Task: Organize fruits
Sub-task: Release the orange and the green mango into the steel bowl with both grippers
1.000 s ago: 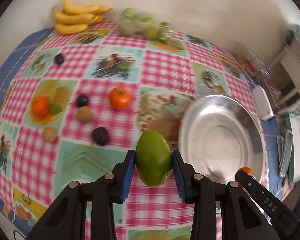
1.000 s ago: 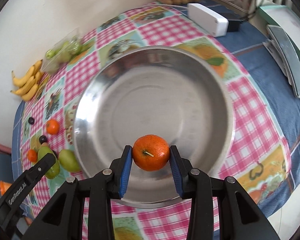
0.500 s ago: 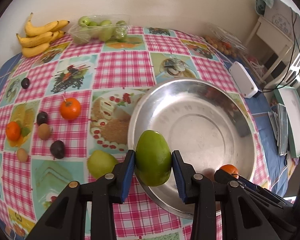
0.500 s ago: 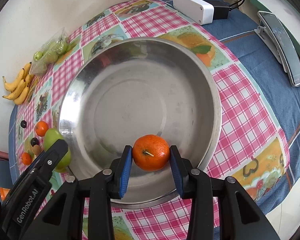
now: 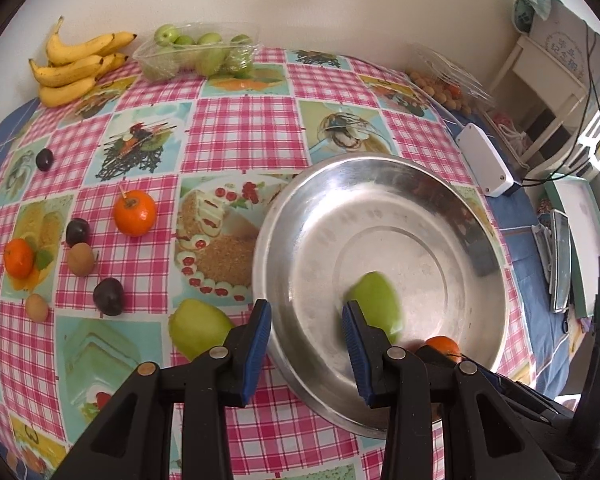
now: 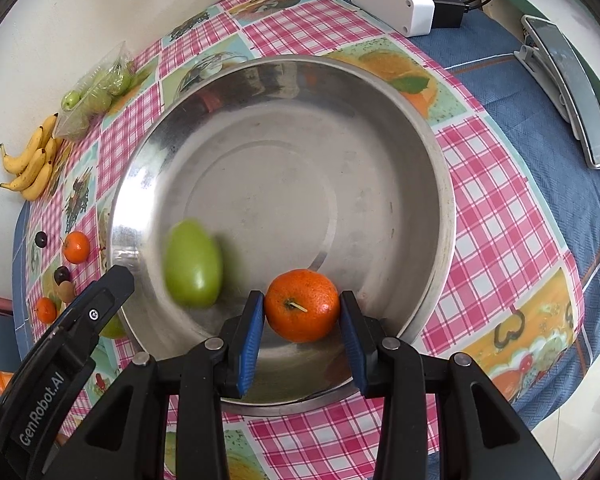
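A metal bowl [image 6: 440,152] with a dull brushed sheen is seen on a glossy checked tablecloth [image 5: 240,128]; green fruit is packed in a clear plastic tray [image 5: 198,54].

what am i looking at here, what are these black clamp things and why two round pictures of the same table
No robot here: a person holds a hand-held gripper in each hand, and each one carries a wide-angle camera looking along its two fingers. That is why you get two round views of one table.

In the left view, the left hand-held gripper is empty; a blurred green mango is in the steel bowl. In the right view, the right hand-held gripper has an orange between its blue pads, over the bowl.

On the checked tablecloth lie bananas, another green mango, oranges and small dark and brown fruits.
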Action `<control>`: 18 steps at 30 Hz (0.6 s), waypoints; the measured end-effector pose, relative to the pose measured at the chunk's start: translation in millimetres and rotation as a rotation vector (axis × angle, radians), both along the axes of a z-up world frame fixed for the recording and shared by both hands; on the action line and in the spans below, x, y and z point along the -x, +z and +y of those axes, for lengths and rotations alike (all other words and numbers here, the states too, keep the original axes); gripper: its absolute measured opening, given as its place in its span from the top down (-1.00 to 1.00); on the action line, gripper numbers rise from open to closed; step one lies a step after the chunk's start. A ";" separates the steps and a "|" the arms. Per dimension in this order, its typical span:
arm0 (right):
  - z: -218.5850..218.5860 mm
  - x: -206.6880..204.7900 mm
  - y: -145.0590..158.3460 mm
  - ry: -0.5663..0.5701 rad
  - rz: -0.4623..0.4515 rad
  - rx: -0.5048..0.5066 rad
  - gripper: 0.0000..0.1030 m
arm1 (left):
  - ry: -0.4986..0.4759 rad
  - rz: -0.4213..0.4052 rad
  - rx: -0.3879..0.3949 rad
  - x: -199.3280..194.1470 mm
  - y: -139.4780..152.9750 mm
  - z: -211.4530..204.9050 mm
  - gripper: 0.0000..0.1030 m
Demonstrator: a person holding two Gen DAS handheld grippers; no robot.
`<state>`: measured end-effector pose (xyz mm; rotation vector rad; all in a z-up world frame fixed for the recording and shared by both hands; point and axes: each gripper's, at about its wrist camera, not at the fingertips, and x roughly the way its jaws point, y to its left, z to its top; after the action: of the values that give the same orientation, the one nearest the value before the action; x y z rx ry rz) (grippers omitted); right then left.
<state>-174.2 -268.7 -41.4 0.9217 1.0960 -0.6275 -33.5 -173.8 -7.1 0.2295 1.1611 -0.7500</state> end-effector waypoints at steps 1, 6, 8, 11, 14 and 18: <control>-0.4 0.1 1.8 -0.001 -0.008 0.004 0.23 | 0.009 0.002 -0.001 -2.0 0.5 1.9 0.21; -3.5 -3.7 7.4 -0.012 -0.030 0.032 -0.11 | 0.067 -0.007 -0.016 -13.4 3.9 15.2 -0.20; -4.0 -3.3 9.0 -0.019 -0.047 0.029 -0.23 | 0.098 -0.015 -0.030 -19.2 4.2 21.8 -0.28; -3.1 -5.6 11.4 -0.015 -0.046 0.048 -0.31 | 0.144 -0.026 -0.061 -28.7 1.9 31.8 -0.58; -2.1 -9.0 12.3 -0.013 -0.051 0.061 -0.55 | 0.193 -0.053 -0.100 -37.7 -1.3 43.4 -0.84; -0.6 -12.2 12.7 -0.003 -0.046 0.079 -0.61 | 0.233 -0.103 -0.141 -46.8 -3.8 57.3 -1.00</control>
<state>-162.0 -269.3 -28.8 0.8658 1.0220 -0.6449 13.3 -116.5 -11.0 0.2429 1.1214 -0.4472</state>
